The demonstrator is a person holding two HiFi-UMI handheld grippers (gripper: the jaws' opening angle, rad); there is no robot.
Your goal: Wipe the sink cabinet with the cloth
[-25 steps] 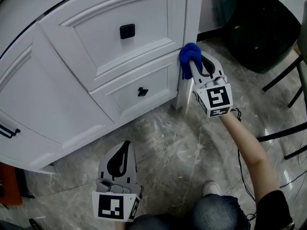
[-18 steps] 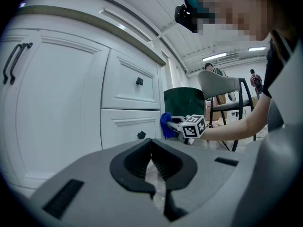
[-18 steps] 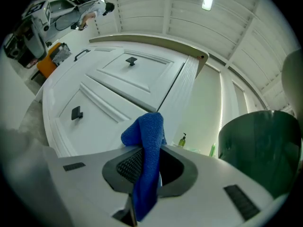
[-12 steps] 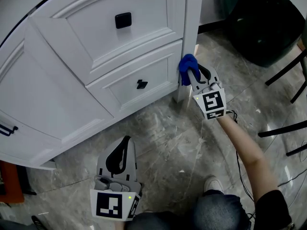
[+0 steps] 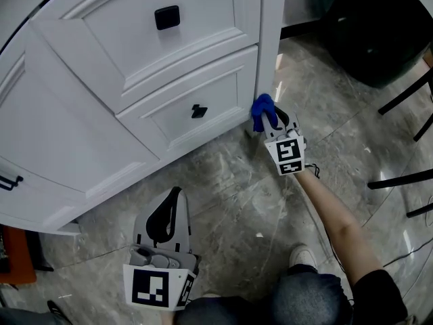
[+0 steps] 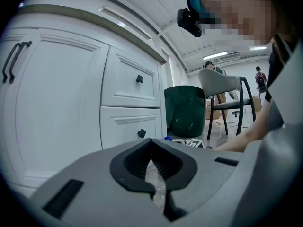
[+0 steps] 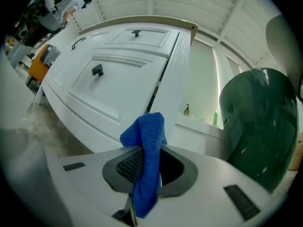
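Note:
The white sink cabinet (image 5: pixel 135 66) fills the upper left of the head view, with two drawer fronts and black knobs. My right gripper (image 5: pixel 266 116) is shut on a blue cloth (image 5: pixel 262 110), and the cloth presses against the foot of the cabinet's corner post (image 5: pixel 270 39), near the floor. In the right gripper view the blue cloth (image 7: pixel 147 160) hangs bunched between the jaws in front of the fluted corner post (image 7: pixel 173 74). My left gripper (image 5: pixel 173 202) hangs low over the marble floor, shut and holding nothing, away from the cabinet (image 6: pixel 71 103).
A dark green bin (image 5: pixel 375 26) stands to the right of the cabinet. Black chair legs (image 5: pixel 406 87) cross the right edge. The floor is grey marble (image 5: pixel 230 202). An orange object (image 5: pixel 13 256) sits at the lower left. My shoe (image 5: pixel 301 256) is near the bottom.
My right gripper has slid the blue cloth down the corner post, from beside the lower drawer's top to the post's foot. The left gripper has barely moved.

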